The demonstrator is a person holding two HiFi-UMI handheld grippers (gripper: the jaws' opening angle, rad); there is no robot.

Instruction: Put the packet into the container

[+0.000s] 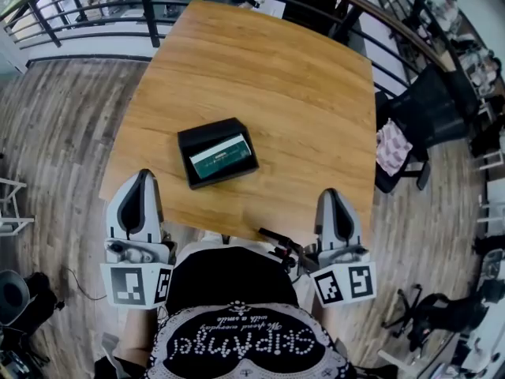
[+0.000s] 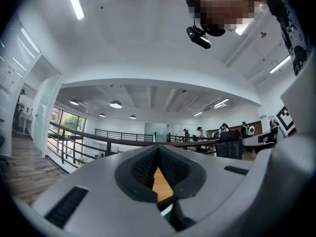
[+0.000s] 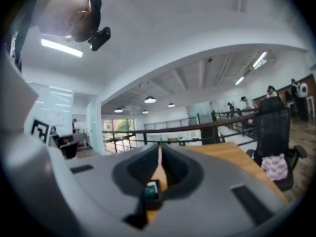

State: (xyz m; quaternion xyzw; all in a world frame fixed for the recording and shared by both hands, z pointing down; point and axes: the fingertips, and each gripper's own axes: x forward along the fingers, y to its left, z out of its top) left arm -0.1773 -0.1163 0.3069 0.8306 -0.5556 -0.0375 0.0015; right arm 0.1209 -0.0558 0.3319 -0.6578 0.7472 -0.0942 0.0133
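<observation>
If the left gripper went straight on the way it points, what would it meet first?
Probably the table: the left gripper, tongs shut, points across it, with the container off to its right. If held level, it may pass over and reach the railing; height is unclear.

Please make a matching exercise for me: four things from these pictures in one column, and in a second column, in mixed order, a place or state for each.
1 packet
2 container
3 left gripper
4 chair

A on the table
B shut, empty
C in the container
D beside the table, pink cloth on it

Pairs: 1-C, 2-A, 3-B, 4-D
</observation>
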